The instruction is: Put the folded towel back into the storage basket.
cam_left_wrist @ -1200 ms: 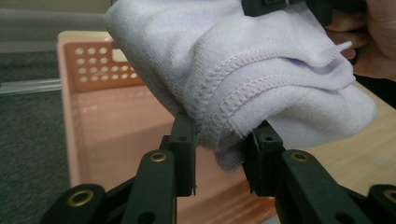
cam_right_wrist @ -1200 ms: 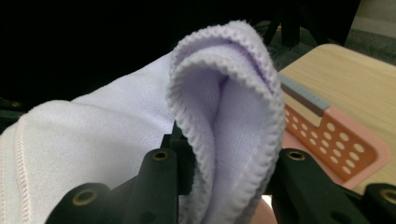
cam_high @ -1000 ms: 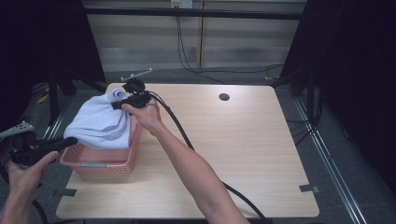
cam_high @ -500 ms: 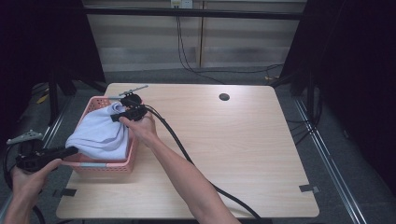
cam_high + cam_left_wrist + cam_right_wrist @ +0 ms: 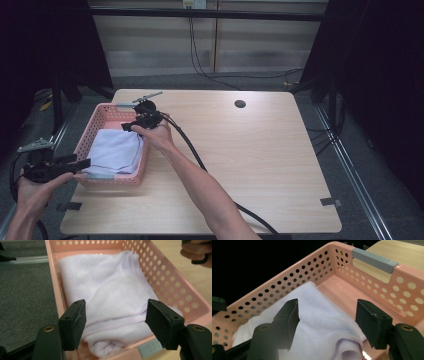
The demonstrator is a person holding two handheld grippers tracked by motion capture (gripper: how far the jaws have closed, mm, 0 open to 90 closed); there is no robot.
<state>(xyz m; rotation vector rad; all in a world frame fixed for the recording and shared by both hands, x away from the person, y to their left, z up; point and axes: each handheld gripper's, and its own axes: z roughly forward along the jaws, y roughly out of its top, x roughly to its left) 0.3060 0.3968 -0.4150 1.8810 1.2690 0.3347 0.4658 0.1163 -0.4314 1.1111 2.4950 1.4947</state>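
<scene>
Wooden table (image 5: 260, 165) takes up most of the high view, with a small dark round hole (image 5: 240, 104) in its top, well off to the right of both grippers. Pink plastic basket (image 5: 102, 117) sits at the table's left edge, walls perforated with round holes, and a grey strip (image 5: 374, 260) clips onto the cut-out handle at one end. A second grey strip (image 5: 150, 348) shows at the near end, just below the left gripper's jaws.

Inside the basket: one folded pale lavender towel (image 5: 116, 151), lying loose in the near half; the far half of the basket floor is bare pink plastic. The towel's stitched hem and a rolled corner face the left gripper. Nothing else is in the basket.

Left gripper (image 5: 85, 163) is held at the near left corner of the basket, pointing in over the rim. Its jaws have just been opening and stand wide; the towel lies ahead of and below them, and the pads are not pressing on it. Right gripper (image 5: 129, 127) is at the basket's right wall, tips over the rim and aimed down at the towel's far edge. Its jaws have just been opening too, they stand wide apart, and the towel sits under and between them, not pinched. A black cable (image 5: 190, 150) trails from the right gripper back across the table along the person's forearm.

No brand or readable writing anywhere; the grey strip carries a row of tiny marks, too small to read.
</scene>
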